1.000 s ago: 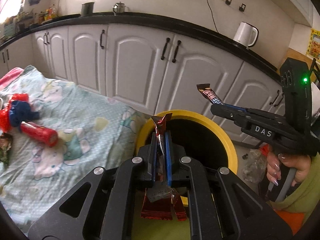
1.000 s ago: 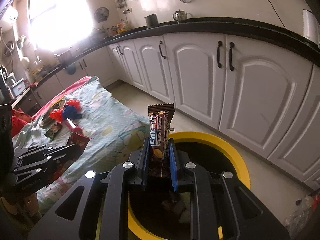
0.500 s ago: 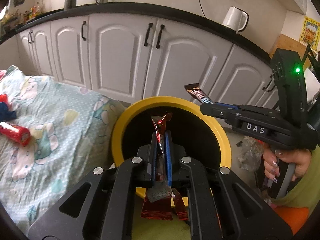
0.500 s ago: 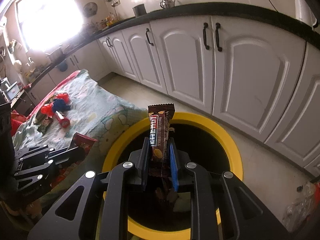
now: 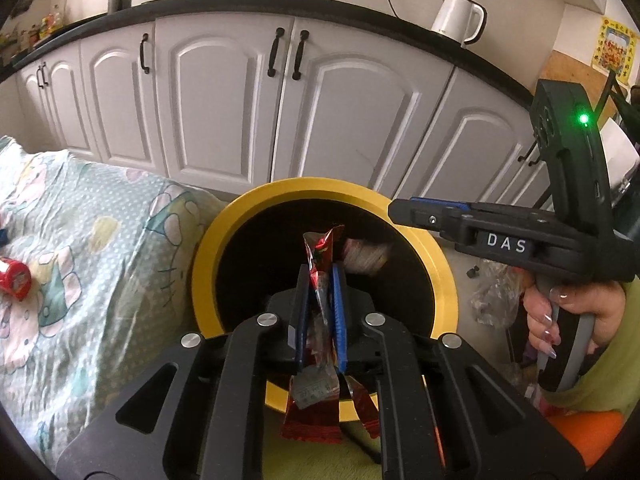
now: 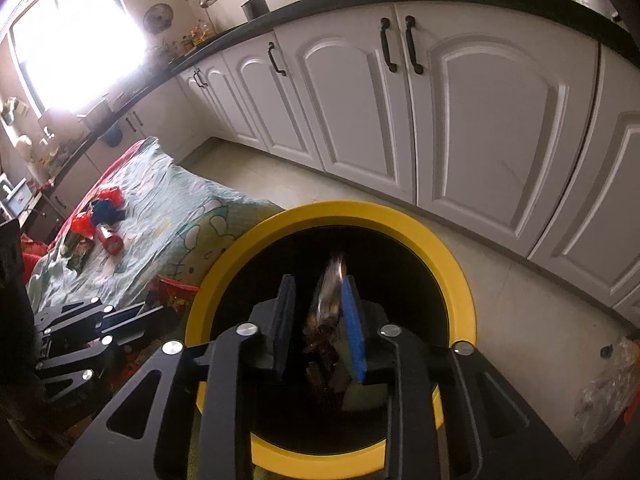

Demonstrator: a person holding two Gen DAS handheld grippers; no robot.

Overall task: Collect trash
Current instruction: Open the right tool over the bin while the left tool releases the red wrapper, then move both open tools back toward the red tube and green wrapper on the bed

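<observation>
A round bin with a yellow rim (image 5: 442, 268) (image 6: 460, 264) stands on the floor by the bed. My left gripper (image 5: 320, 272) is shut on a red foil wrapper (image 5: 320, 248) and holds it over the bin's mouth. My right gripper (image 6: 318, 292) is open over the bin; the brown chocolate bar wrapper (image 6: 330, 300) is a blur between its jaws, falling into the bin. In the left wrist view the right gripper (image 5: 400, 212) shows from the side at the bin's far right rim. Pale trash (image 5: 364, 256) lies inside the bin.
A bed with a light green cartoon sheet (image 5: 80, 240) (image 6: 168, 208) lies left of the bin, with a red can (image 5: 14, 280) (image 6: 110, 242) and more red and blue litter (image 6: 100, 212) on it. White cabinets (image 5: 224, 100) run behind. A clear plastic bag (image 5: 494, 300) lies on the floor at right.
Both grippers moved in over the bin. The right gripper opened and let go of the chocolate bar wrapper, which is now dropping. The left gripper still grips the red wrapper.
</observation>
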